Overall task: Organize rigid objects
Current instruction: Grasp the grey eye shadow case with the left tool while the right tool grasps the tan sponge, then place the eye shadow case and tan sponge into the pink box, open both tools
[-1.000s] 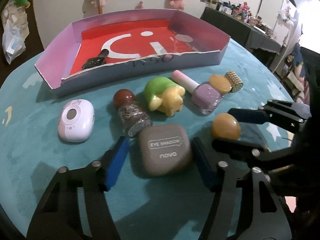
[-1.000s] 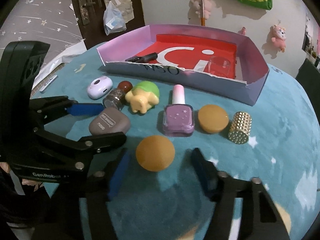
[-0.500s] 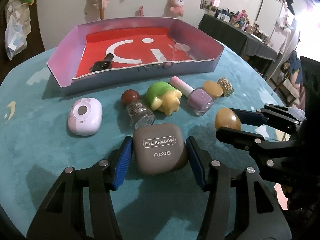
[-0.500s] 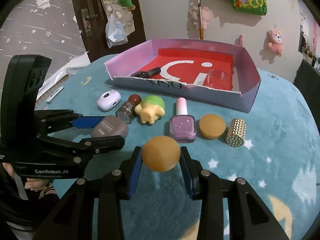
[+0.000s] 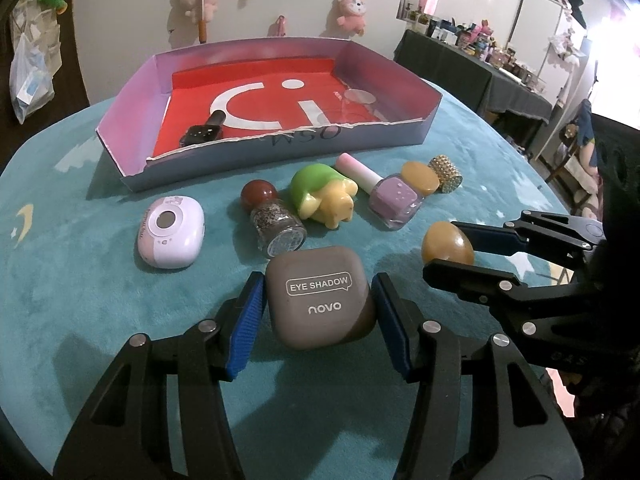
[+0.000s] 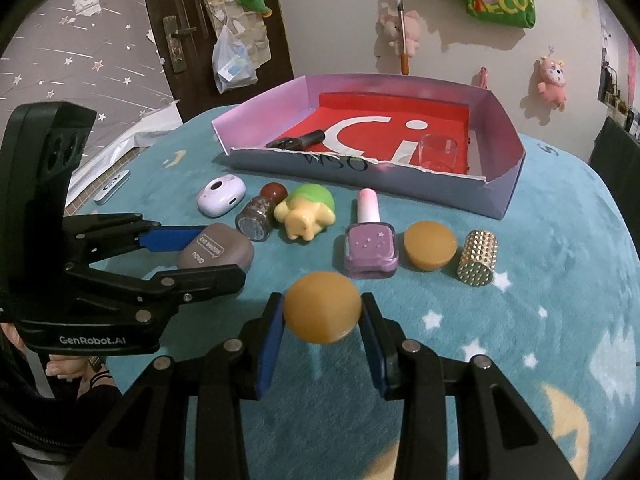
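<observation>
My left gripper (image 5: 318, 312) is shut on a grey eye shadow case (image 5: 320, 296), lifted off the teal cloth; it also shows in the right wrist view (image 6: 216, 250). My right gripper (image 6: 322, 316) is shut on an amber dome-shaped piece (image 6: 322, 308), also seen in the left wrist view (image 5: 446, 244). The red-floored cardboard tray (image 5: 280, 152) stands behind, holding a black watch (image 5: 202, 132) and a clear cup (image 6: 436, 152).
On the cloth lie a white oval device (image 5: 170, 232), a glitter bottle (image 5: 276, 224), a green-and-yellow toy (image 5: 322, 194), a purple nail polish (image 5: 390, 196), a second amber dome (image 6: 430, 244) and a gold studded cylinder (image 6: 478, 258).
Both grippers closed from open onto their objects, left on the eye shadow case and right on the amber piece, and have lifted them slightly off the cloth.
</observation>
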